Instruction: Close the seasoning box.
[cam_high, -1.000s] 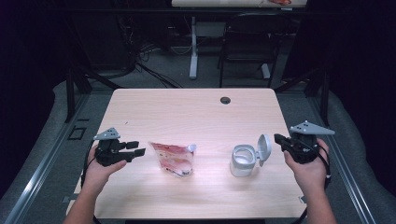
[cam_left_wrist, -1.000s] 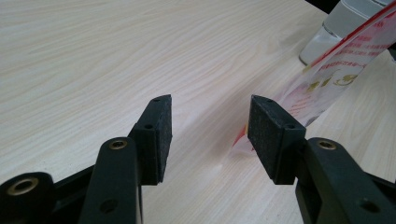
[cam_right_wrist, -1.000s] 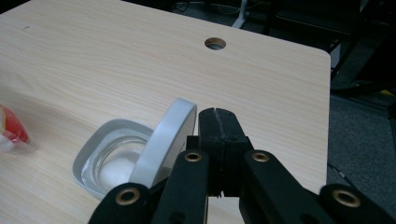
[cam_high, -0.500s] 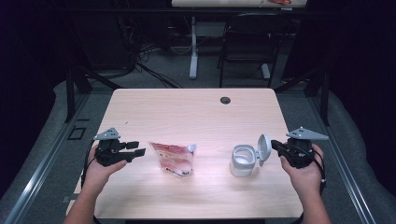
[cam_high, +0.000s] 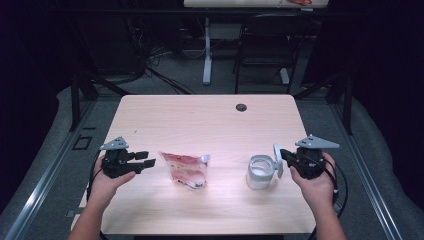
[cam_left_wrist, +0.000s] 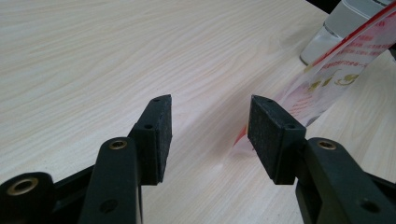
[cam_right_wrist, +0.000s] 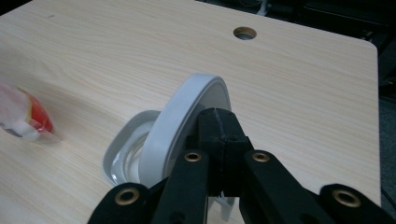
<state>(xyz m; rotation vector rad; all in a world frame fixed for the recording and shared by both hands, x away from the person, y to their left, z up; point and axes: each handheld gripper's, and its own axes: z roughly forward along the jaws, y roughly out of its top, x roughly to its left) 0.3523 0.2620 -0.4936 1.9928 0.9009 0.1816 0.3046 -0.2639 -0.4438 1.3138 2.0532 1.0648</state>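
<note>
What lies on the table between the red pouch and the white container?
Nothing: in the high view, only bare wooden table separates the red pouch from the white container.

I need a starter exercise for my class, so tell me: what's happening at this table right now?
A person sits at a light wooden table with a gripper in each hand. The right gripper, jaws shut, is at the raised white round lid of a small clear container, whose mouth is uncovered. The left gripper, jaws open and holding nothing, points at a red-and-white plastic pouch lying flat beside it.
</note>
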